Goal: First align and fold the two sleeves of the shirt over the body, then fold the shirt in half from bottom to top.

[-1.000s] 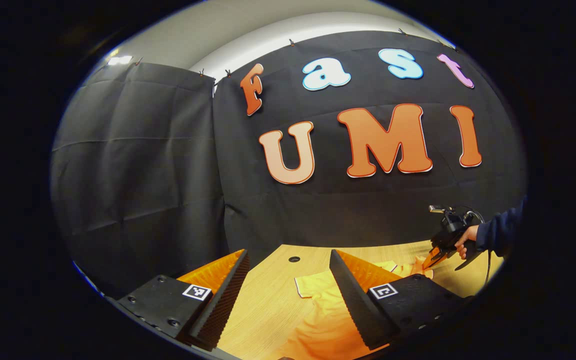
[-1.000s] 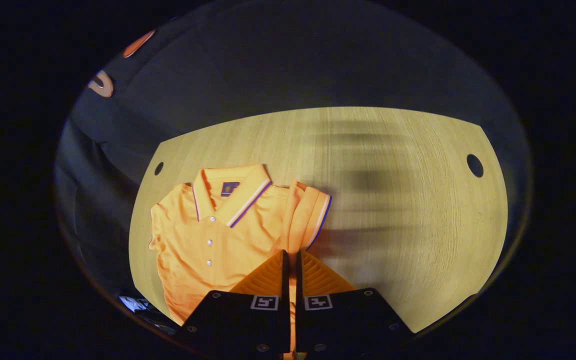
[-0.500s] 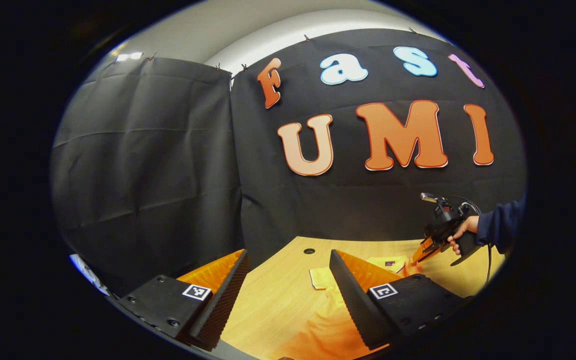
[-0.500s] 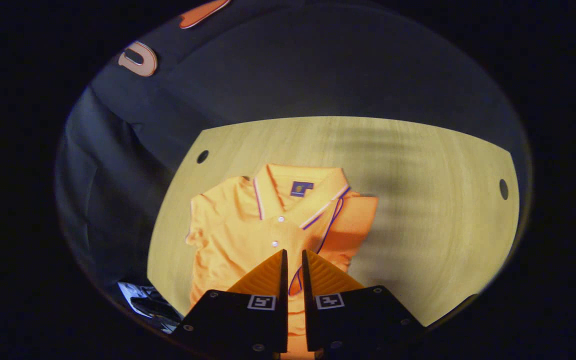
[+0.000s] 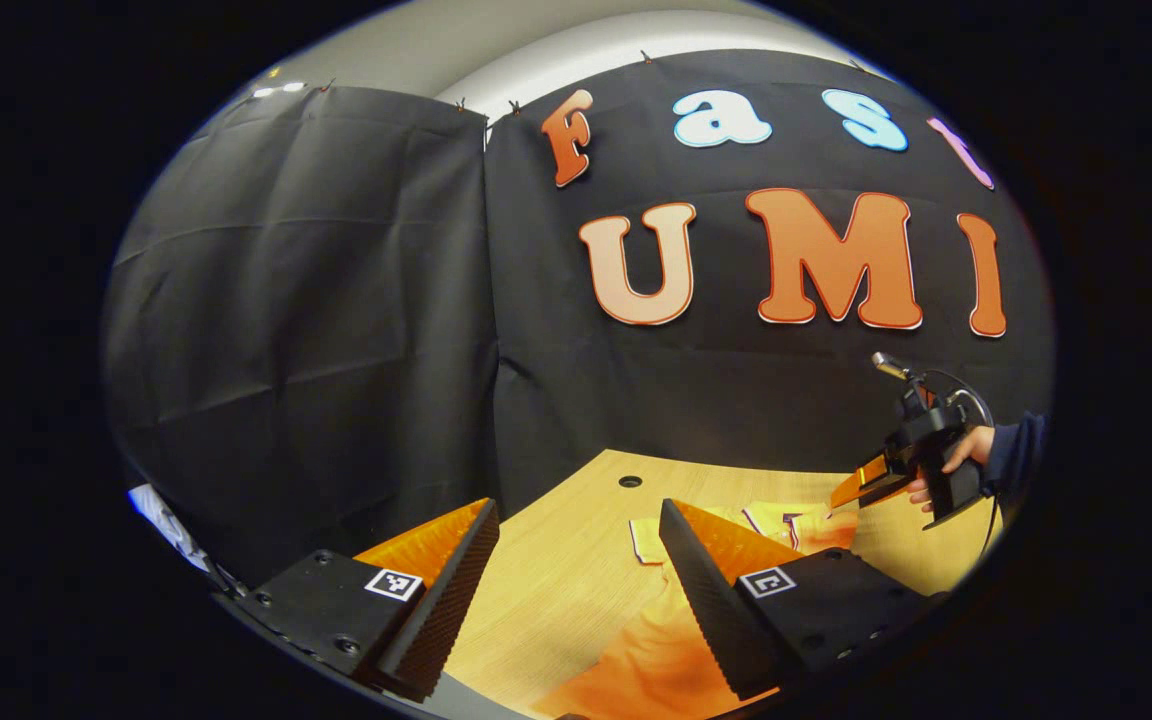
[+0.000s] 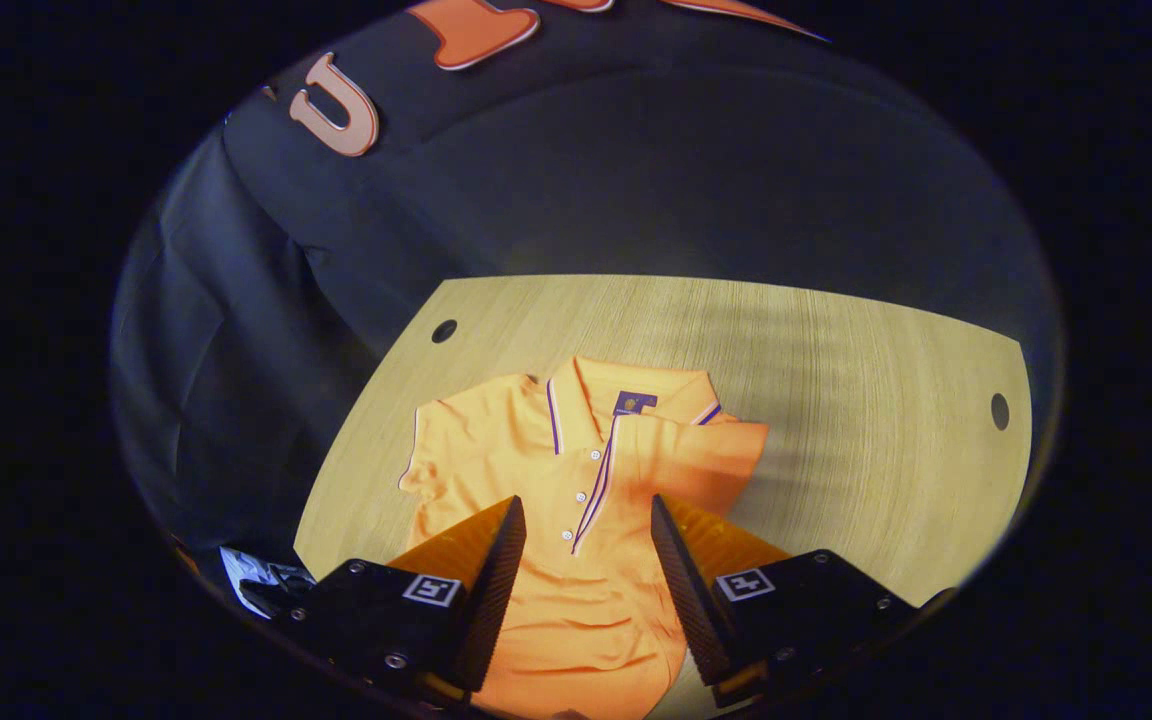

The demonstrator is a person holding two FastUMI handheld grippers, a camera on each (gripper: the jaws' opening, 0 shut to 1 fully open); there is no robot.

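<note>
An orange polo shirt (image 6: 576, 600) lies face up on the wooden table (image 6: 866, 400), collar (image 6: 626, 395) away from me. In the right gripper view, the sleeve on the right (image 6: 706, 455) is folded across the chest, and the sleeve on the left (image 6: 431, 465) lies spread out. My right gripper (image 6: 581, 540) hovers open over the button placket with nothing between its fingers. My left gripper (image 5: 576, 560) is open and empty above the shirt's near part (image 5: 656, 650). The left gripper view also catches the right gripper (image 5: 841, 497), held by a hand (image 5: 951, 465).
Black cloth walls close off the back and left of the table. The tabletop has round holes (image 6: 444, 330) (image 6: 999, 410) near its far corners. Something pale and crumpled (image 6: 256, 590) lies beyond the table's left edge. Bare wood lies to the shirt's right.
My right gripper opened and let go of the sleeve, which now lies across the chest, then drew back and up. The left gripper stayed open and turned slightly.
</note>
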